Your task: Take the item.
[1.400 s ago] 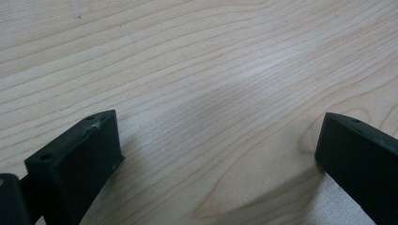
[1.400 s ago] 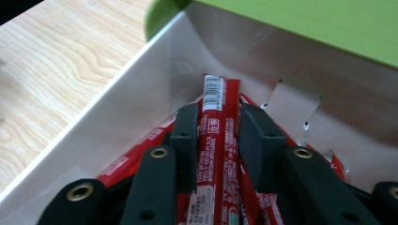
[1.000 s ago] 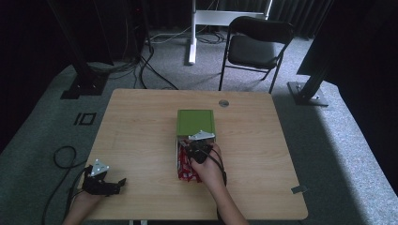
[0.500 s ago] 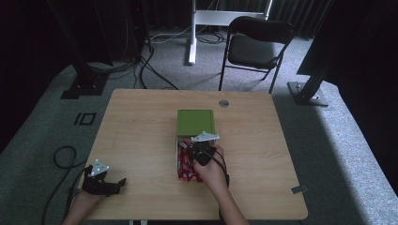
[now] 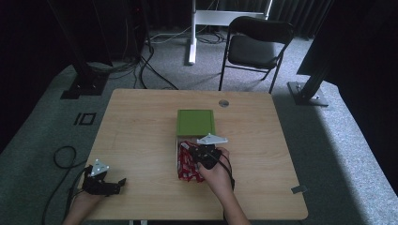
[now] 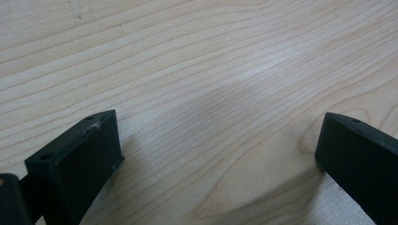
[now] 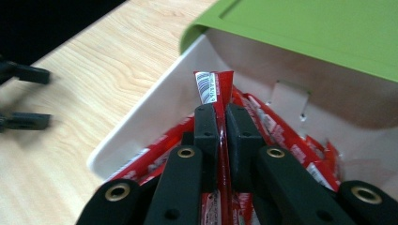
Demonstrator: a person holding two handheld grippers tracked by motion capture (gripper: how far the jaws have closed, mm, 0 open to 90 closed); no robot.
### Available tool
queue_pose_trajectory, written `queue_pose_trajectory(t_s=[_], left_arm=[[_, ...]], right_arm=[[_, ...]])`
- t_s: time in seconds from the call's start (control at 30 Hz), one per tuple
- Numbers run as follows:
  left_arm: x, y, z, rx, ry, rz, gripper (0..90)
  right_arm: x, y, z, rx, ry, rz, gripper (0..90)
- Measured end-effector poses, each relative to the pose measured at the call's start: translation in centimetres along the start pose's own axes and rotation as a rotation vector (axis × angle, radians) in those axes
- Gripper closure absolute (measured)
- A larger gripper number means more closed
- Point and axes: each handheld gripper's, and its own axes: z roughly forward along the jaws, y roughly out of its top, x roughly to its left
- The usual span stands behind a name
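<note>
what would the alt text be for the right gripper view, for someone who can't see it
The right gripper is shut on a red sachet, held upright over a white box of more red sachets. A green lid covers the box's far part; the wooden table lies beside it.

Red sachet point(image 7: 220, 93) upright between jaws, over sachet-filled white box point(image 7: 155, 112), apparently lifted

Dim room, black surrounds; light wooden table point(image 5: 141, 131) evenly lit w/ soft sheen patch. High view grainy, soft. Left gripper's black jaws blurred close-up, faint shadows beneath; right gripper view sharper
</note>
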Motion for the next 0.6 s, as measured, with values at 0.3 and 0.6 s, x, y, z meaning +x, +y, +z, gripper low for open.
queue_pose_trajectory(t_s=[0.3,0.6], left_arm=[[0.0,0.0,0.0,0.0,0.001,0.003,1.4],[0.0,0.0,0.0,0.0,0.0,-0.001,1.4]], right_arm=[[0.5,0.4,-1.2,-0.024,0.029,0.004,83.9],[0.6,1.3,-2.5,-0.067,0.023,-0.003,83.9]])
